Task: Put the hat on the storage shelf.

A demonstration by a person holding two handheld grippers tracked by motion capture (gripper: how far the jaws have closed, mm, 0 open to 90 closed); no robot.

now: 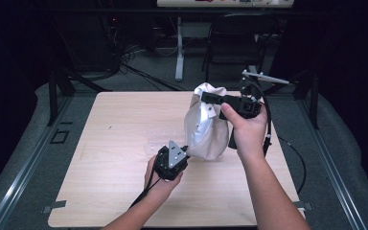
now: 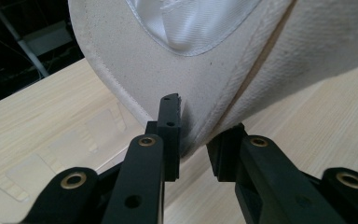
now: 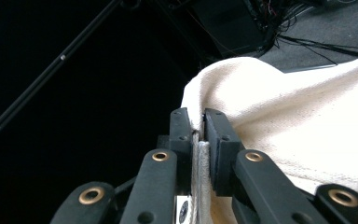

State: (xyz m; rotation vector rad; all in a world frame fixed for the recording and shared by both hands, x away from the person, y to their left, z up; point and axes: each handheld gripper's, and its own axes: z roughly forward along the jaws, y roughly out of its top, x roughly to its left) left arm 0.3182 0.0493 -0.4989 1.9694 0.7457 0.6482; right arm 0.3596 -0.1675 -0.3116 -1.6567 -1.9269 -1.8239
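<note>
The right gripper (image 3: 196,122) has its fingers (image 3: 216,135) pinching a folded edge at the top of the cream cloth bag (image 1: 203,127), which hangs from that grip above the tabletop (image 1: 120,143). The bag's long axis runs roughly upright, its lower end near the wood; whether it touches cannot be told. At that lower end the left gripper (image 2: 200,126) has its fingers (image 2: 170,116) spread, one on either side of the bag's stitched bottom edge, which sits in the gap between them without being squeezed. So the left hand (image 1: 160,184) is the nearer to the free end, and a grasp there looks a matter of closing on the hem already between the fingers.

The left gripper view shows a shiny white lining inside the bag's opening. The high view shows both grippers at opposite ends of the bag.
</note>
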